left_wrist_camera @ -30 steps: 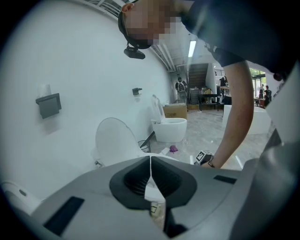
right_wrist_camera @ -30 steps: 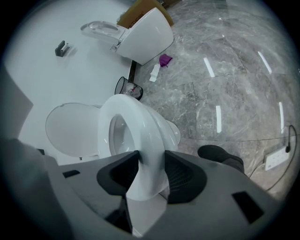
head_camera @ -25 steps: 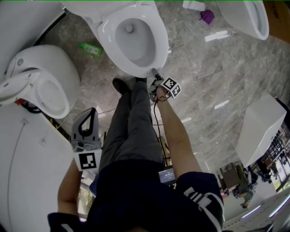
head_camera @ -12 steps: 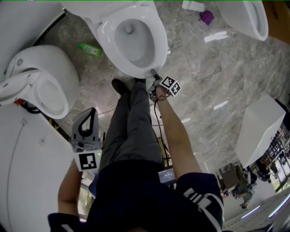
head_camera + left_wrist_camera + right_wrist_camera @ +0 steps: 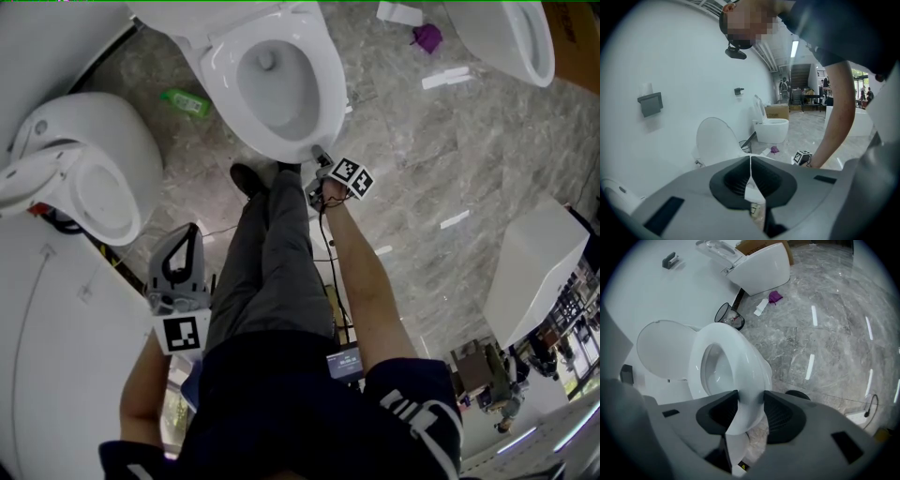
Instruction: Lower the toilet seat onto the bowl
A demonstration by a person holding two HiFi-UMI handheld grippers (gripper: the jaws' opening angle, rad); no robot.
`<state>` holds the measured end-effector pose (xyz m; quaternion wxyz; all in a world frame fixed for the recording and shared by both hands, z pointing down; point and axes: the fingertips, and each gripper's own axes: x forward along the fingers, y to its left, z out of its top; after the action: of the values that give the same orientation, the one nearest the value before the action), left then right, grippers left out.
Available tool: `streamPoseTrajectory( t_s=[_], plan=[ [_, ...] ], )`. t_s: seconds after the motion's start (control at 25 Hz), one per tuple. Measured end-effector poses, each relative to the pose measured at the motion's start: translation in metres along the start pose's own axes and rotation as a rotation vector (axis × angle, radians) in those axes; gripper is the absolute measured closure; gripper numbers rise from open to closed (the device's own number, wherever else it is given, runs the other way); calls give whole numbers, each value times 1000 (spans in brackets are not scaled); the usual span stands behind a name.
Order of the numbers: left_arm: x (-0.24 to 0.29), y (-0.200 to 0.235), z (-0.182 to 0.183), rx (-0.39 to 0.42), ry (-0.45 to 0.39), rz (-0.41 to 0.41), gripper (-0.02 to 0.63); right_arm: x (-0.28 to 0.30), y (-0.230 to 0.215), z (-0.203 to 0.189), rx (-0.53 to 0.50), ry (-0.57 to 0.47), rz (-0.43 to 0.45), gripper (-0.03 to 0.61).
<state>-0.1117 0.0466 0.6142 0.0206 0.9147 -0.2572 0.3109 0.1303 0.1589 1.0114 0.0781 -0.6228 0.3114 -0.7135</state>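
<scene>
The white toilet [image 5: 272, 75] stands at the top of the head view, its seat [image 5: 740, 357] lying low over the bowl. The lid [image 5: 658, 350] stands upright behind it. My right gripper [image 5: 319, 152] is at the front tip of the bowl. In the right gripper view its jaws [image 5: 750, 404] are shut on the front edge of the seat, which fills the gap between the pads. My left gripper [image 5: 192, 228] hangs by the person's left leg, far from the toilet, and its jaws [image 5: 750, 159] are shut on nothing.
A second toilet [image 5: 84, 173] stands at the left and a third [image 5: 511, 33] at the top right. A green bottle [image 5: 187, 100] and a purple scrap [image 5: 428, 35] lie on the marble floor. A white cabinet [image 5: 534, 262] stands at the right, a wire wastebasket [image 5: 729, 315] by the wall.
My right gripper has edged very slightly toward the bowl, still on the seat's front edge. The left gripper has not moved.
</scene>
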Motion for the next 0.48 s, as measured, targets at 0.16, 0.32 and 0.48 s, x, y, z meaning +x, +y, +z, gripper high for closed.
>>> streamPoseTrajectory(
  t_s=[0.16,0.32,0.48],
  plan=[
    [1,-2,-1,3,7,-5,586,-2,-1,3,6,-11,1,397],
    [3,-5,2,6,3,-7,586,-3,-3,8,-2,-18,0,400],
    [2,-5,3,6,1,-3,586,-9,-5,10,-4,-28,-4,423]
  ],
)
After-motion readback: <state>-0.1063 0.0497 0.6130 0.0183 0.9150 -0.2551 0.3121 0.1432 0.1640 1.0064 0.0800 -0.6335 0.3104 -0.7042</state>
